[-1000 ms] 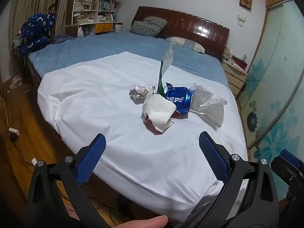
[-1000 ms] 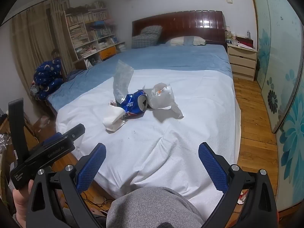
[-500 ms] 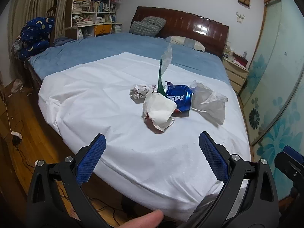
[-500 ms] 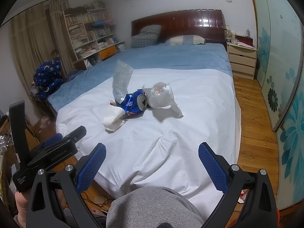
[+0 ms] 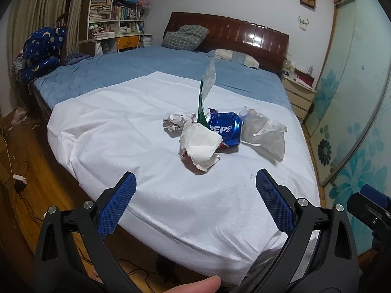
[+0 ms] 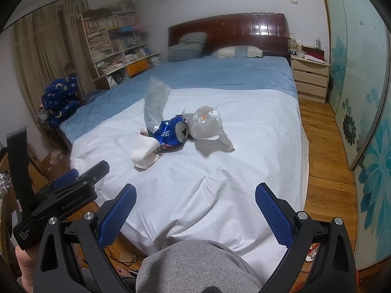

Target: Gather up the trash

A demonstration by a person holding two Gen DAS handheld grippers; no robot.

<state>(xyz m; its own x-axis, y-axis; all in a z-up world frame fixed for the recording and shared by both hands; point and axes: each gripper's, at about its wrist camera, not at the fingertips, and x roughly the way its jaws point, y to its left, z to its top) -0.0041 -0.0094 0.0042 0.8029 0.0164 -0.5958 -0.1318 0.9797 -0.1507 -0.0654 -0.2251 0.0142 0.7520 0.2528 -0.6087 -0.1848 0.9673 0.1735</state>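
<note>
While both our hand-held grippers hang wide open and empty at the bottom of their frames — the left hand-held gripper [image 5: 195, 190], the right hand-held gripper [image 6: 195, 197] — the trash sits heaped at centre frame on a white sheet [image 5: 117, 131] covering the foot of the bed [image 5: 146, 73]. We see a crushed blue can [image 5: 226, 128], a crumpled white paper cup [image 5: 199, 145] touching it in front, a paper ball [image 5: 174, 123] to its left, a grey wrapper [image 5: 265, 135] to its right — and an upright foil packet [image 5: 207, 90] behind.
</note>
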